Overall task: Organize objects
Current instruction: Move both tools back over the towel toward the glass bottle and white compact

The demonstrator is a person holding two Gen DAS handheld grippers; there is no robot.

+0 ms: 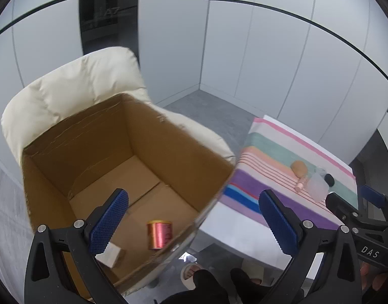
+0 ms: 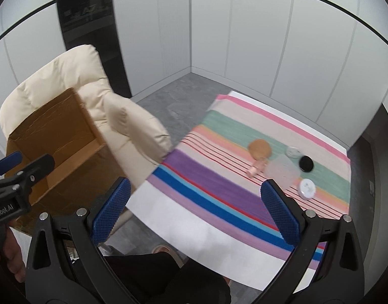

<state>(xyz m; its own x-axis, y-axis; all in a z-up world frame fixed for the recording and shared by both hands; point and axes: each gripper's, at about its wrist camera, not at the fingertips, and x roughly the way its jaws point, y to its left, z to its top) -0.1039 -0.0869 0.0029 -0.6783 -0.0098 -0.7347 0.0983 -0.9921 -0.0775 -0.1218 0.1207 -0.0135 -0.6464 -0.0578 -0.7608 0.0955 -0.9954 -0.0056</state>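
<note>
The left gripper (image 1: pixel 194 217) hung with jaws apart and empty above the open brown cardboard box (image 1: pixel 54 185); only its view showed the pink thread spool (image 1: pixel 159 234) lying inside. The right gripper (image 2: pixel 196 210), likewise apart and empty, alone revealed the round white tin (image 2: pixel 307 189) on the striped cloth (image 2: pixel 206 185).

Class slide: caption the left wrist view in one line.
Open left gripper above a cardboard box holding a pink thread spool.
</note>
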